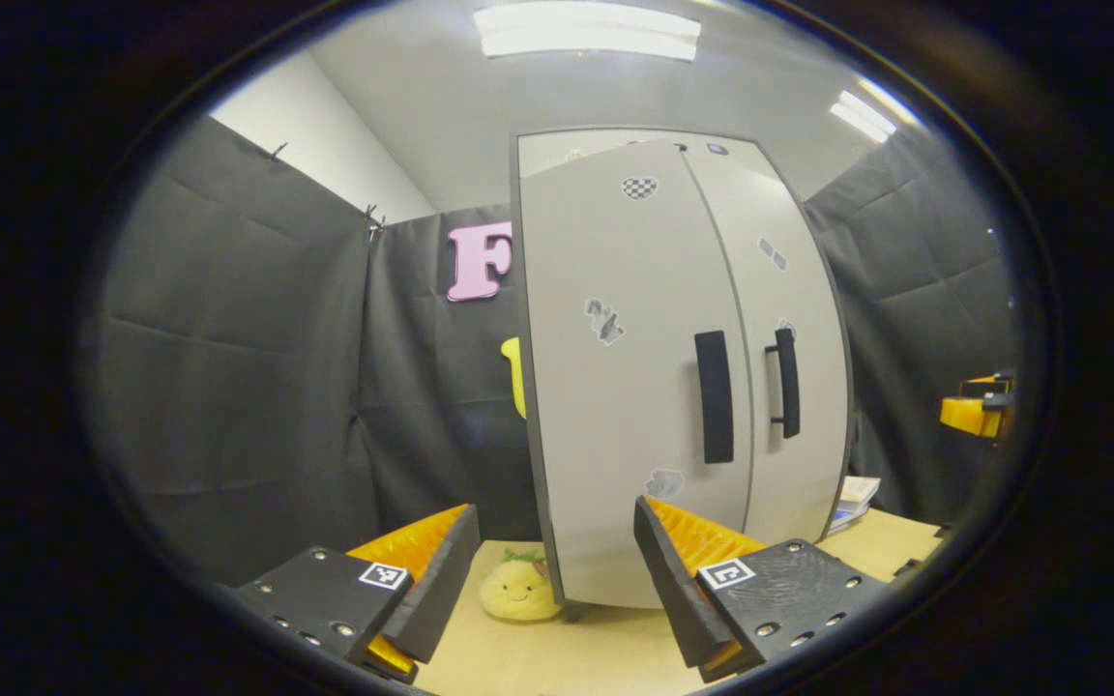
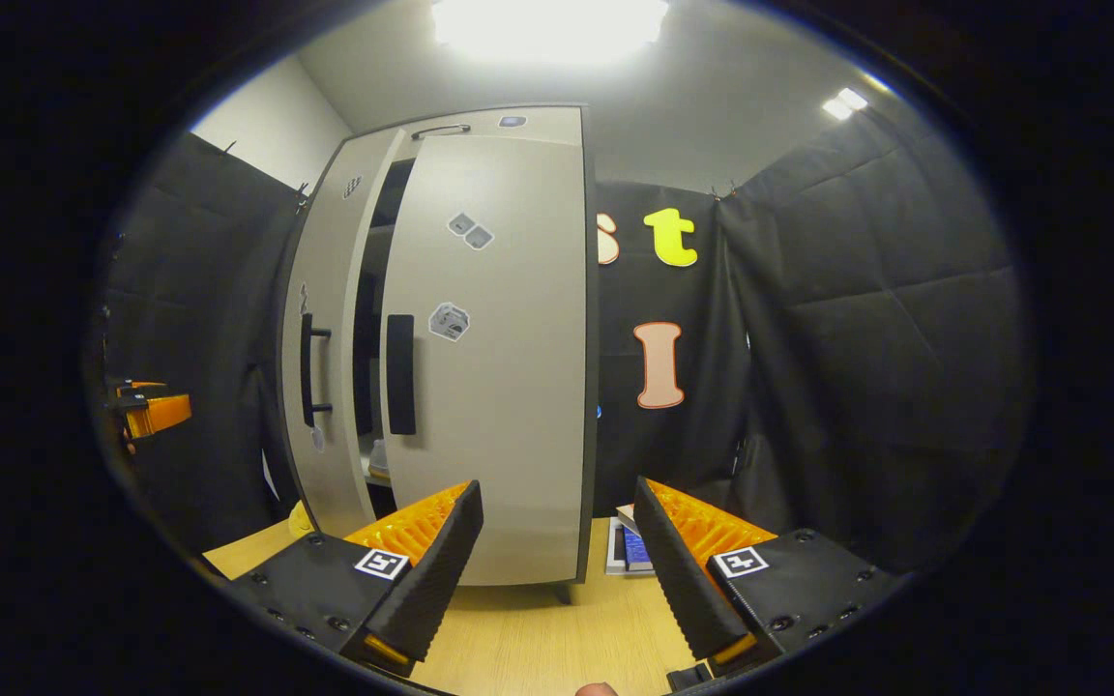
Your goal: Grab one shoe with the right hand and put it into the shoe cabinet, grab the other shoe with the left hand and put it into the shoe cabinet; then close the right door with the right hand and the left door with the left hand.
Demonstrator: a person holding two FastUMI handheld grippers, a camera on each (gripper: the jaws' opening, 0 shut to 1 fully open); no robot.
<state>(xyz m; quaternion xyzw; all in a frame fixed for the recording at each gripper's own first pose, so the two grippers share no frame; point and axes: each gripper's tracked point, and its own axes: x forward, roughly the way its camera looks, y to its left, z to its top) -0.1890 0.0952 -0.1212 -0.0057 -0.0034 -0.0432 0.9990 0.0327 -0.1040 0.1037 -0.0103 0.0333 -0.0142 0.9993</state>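
L gripper w/ fingers spread wide, nothing between them, held back from the shoe cabinet, which stands upright on the wood table. In left gripper view the left door looks nearly flush w/ the right door, only a thin seam between, both black handles side by side near the seam. A yellow plush toy sits on the table just beside the cabinet's lower left corner, between the fingers' line of sight. R gripper also wide open and empty, off to the cabinet's right side. In right gripper view a dark vertical gap shows between the door edges, so left door isn't fully shut; something pale sits low inside, can't tell what. Stack of books lies by the cabinet's right corner. Bare table in front of both grippers.
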